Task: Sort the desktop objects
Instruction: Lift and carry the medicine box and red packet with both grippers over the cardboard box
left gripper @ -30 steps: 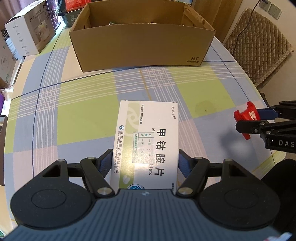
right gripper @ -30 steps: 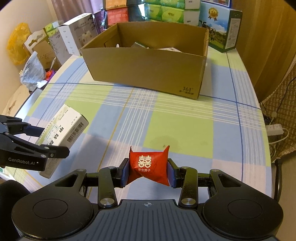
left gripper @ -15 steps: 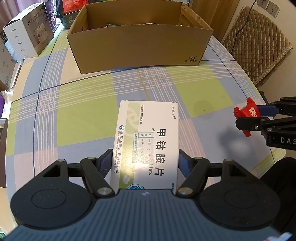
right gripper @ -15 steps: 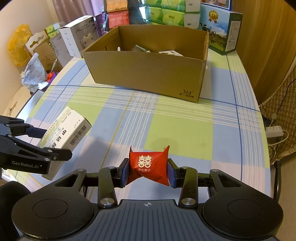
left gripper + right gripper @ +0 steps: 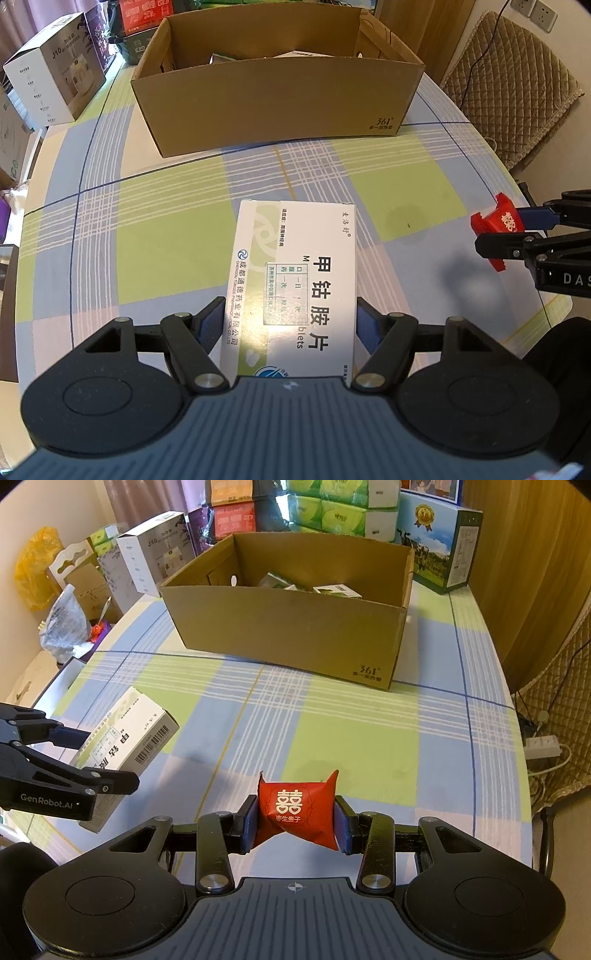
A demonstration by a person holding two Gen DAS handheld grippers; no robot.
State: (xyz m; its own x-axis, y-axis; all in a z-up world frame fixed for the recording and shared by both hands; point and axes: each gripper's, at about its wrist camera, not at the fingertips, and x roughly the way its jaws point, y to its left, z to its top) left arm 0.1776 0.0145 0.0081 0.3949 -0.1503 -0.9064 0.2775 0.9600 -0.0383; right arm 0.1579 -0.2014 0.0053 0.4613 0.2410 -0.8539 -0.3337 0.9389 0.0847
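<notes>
closest to us, our left gripper [image 5: 290,325] is clamped on a white medicine box [image 5: 295,284], its blue pads pressed to the box's two long sides, and the box juts forward over the checked tabletop [image 5: 159,229]. from the right wrist view we see that same box [image 5: 127,740] held above the cloth, tilted, barcode side facing us.

our right gripper [image 5: 295,823] pinches a small red packet [image 5: 297,808] with white characters on it, both pads tight against its ends, lifted clear of the tabletop. in the left wrist view the red packet sits off at the right edge, well apart from the medicine box.

further out, an open cardboard box [image 5: 288,635] stands on the tabletop, and we can make out a few small packages inside it, though not what they are. beyond it and to the left sit a white carton [image 5: 55,81] and stacked packs of tissues [image 5: 332,498]; a blue milk carton [image 5: 439,539] stands at the far right corner. a padded chair [image 5: 509,85] is off the right edge of the tabletop.
</notes>
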